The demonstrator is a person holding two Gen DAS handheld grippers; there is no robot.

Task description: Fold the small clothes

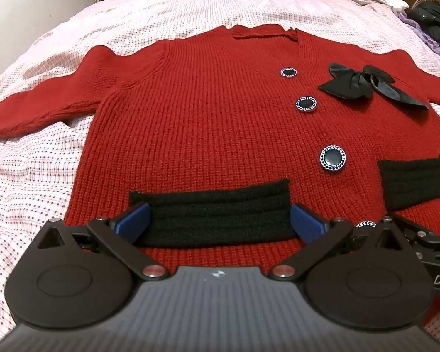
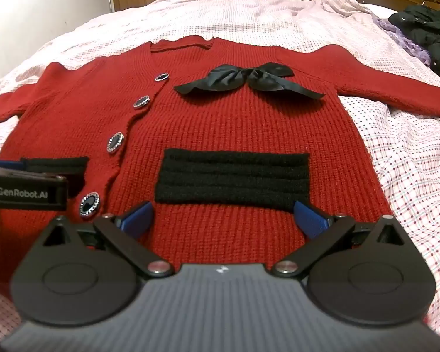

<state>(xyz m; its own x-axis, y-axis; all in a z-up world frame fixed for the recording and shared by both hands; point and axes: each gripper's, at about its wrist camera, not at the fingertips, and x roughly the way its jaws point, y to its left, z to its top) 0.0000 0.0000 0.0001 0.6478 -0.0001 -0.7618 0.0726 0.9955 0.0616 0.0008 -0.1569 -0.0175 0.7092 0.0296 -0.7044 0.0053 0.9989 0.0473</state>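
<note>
The red cardigan lies flat, front up and buttoned, on the bed, which carries a pink checked sheet; both sleeves are spread out to the sides and the collar points to the far end of the bed. A black bow sits on the chest of the cardigan, beside the row of dark round buttons. Two black ribbed pocket bands lie across the lower front of the cardigan.

The left gripper is wide open and holds nothing; its blue fingers stand at either end of one pocket band, over the cardigan's lower hem area. The right gripper is likewise wide open and empty, placed just below the other pocket band. Whether either touches the knit cannot be told.

A pile of dark clothing lies near the far corner of the bed, well apart from the cardigan.
</note>
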